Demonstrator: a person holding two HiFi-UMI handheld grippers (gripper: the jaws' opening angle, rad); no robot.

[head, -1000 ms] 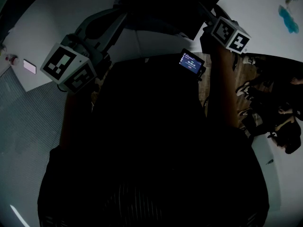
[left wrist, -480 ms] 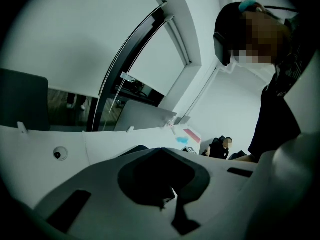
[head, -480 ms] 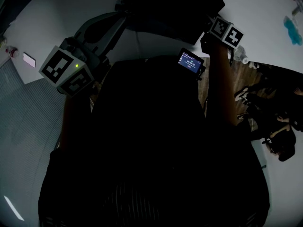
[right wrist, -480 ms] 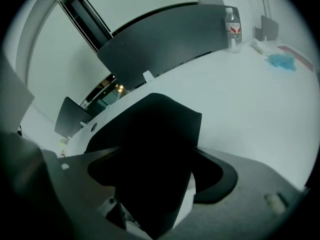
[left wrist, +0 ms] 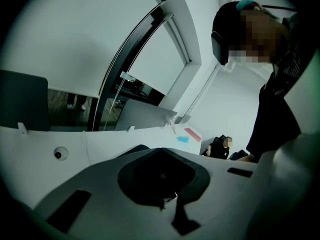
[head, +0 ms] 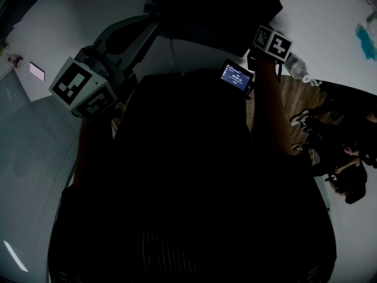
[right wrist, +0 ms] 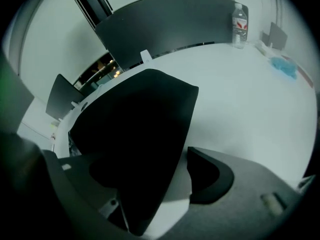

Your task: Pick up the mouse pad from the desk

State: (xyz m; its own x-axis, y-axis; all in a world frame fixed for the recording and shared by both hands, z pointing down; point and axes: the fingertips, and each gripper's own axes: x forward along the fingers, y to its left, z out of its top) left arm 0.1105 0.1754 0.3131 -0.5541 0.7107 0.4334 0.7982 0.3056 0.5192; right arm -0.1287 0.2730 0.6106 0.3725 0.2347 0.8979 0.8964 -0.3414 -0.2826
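Observation:
The black mouse pad (right wrist: 140,134) hangs tilted above the white desk (right wrist: 240,99), its near corner pinched between the jaws of my right gripper (right wrist: 157,176), which is shut on it. In the head view the mouse pad (head: 218,10) is a dark sheet at the top, just left of the right gripper's marker cube (head: 272,43). My left gripper (head: 147,25) is held up at the left, beside the pad's left edge. In the left gripper view its jaws meet with nothing between them, so the left gripper (left wrist: 160,176) is shut.
A water bottle (right wrist: 240,21) stands at the desk's far edge by a dark curved partition (right wrist: 165,19). A blue cloth-like item (right wrist: 285,66) lies at the right. A small pale device (head: 36,72) lies at the desk's left. A person (left wrist: 272,84) stands close by.
My right gripper has drifted left and a little further from me with the mouse pad in it. The left gripper has hardly moved.

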